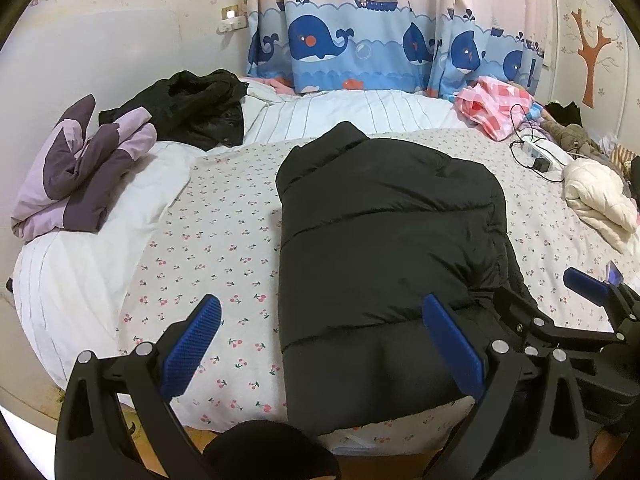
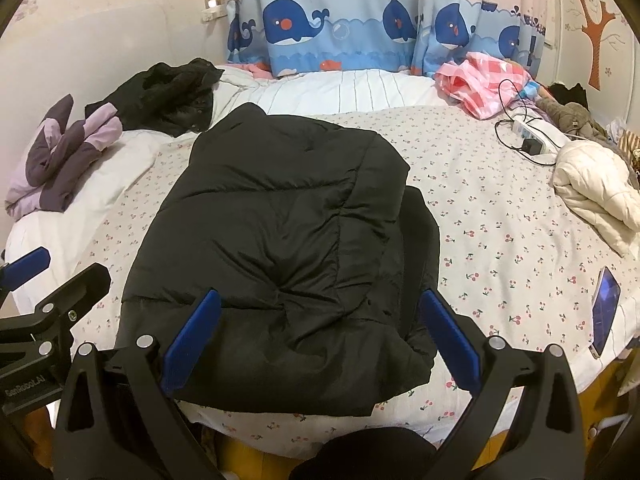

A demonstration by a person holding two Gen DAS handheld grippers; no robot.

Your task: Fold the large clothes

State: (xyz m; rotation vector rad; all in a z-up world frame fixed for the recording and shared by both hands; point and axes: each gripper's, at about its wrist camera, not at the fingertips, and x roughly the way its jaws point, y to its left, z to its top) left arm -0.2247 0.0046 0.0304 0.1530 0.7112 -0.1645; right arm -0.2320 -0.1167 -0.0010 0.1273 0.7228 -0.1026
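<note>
A black puffer jacket (image 1: 384, 240) (image 2: 280, 236) lies on the cherry-print bed sheet (image 1: 216, 236) (image 2: 500, 232), its sides folded inward and its collar pointing to the far side. My left gripper (image 1: 320, 340) is open above the jacket's near left edge; its right blue pad overlaps the jacket and its left pad hangs over bare sheet. My right gripper (image 2: 320, 336) is open over the jacket's near hem with nothing between its fingers. Each gripper shows at the edge of the other's view.
A purple garment (image 1: 76, 172) and a crumpled black garment (image 1: 192, 108) lie far left. Pink checked cloth (image 2: 480, 76), a power strip with cables (image 2: 528, 132), a cream puffer jacket (image 2: 596, 192) and a phone (image 2: 606, 308) lie on the right. A whale-print curtain (image 1: 360, 44) hangs behind the bed.
</note>
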